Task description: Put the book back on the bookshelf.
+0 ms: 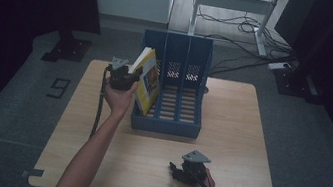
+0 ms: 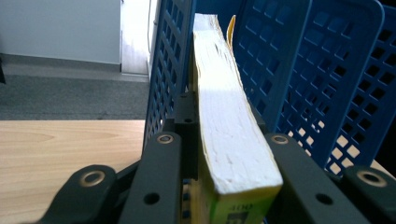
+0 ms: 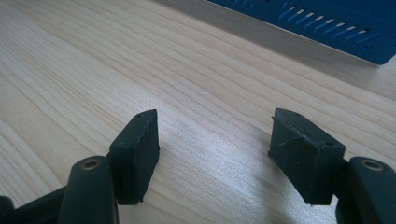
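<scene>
A thick yellow-covered book leans tilted in the leftmost slot of the blue file rack at the back of the wooden table. My left gripper is shut on the book's near edge; in the left gripper view both black jaws press against the covers beside the white page block, with the rack's blue lattice wall behind. My right gripper rests low over the table's front right, open, its pads apart above bare wood.
The rack's middle and right slots hold nothing. Beyond the table stand a white desk frame and floor cables. A dark stand base sits off the table's back left.
</scene>
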Demonstrator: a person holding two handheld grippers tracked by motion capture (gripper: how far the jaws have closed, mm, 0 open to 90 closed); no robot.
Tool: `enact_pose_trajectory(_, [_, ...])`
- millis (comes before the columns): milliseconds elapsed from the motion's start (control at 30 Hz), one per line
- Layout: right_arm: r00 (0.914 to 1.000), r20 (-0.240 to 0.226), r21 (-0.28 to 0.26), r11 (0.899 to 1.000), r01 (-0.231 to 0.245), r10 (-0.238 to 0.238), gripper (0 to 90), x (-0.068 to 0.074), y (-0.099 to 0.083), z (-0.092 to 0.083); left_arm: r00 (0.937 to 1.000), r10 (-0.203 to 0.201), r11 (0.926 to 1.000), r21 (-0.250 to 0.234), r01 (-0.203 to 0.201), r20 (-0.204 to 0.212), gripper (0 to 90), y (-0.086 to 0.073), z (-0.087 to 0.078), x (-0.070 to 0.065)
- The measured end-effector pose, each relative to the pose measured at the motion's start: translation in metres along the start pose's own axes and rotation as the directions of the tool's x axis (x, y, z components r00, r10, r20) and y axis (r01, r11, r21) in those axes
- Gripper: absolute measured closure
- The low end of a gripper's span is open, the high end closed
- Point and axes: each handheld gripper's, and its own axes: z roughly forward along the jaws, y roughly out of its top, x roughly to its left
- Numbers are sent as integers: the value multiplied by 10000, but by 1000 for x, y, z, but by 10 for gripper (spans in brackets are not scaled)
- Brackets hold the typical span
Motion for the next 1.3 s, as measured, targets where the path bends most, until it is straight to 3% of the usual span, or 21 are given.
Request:
enact_pose_trajectory(333, [10000, -21, -9, 10000, -26, 26, 322, 0, 0, 0, 9996, -51, 9993, -363, 41, -261, 758, 2, 6, -5])
enact_pose_trajectory(600, [10000, 2, -2, 10000, -4, 4, 322, 0, 0, 0, 9994, 169, 9990, -406, -181, -305, 759, 1, 6, -9])
enact_pose_trajectory(767, [10000, -11, -7, 10000, -36, 36, 322, 0, 0, 0, 9967, 405, 9982, -416, -435, -703, 759, -2, 4, -8])
enact_pose_trajectory(1033, [10000, -24, -15, 10000, -50, 50, 321, 0, 0, 0, 9965, 354, 9988, -314, -379, -758, 759, -6, 2, -8])
enact_pose_trajectory(1300, [9998, -113, -43, 9999, -133, 133, 321, -1, -1, -1, 9962, 193, 9976, -643, -248, -852, 759, -11, 9, -10])
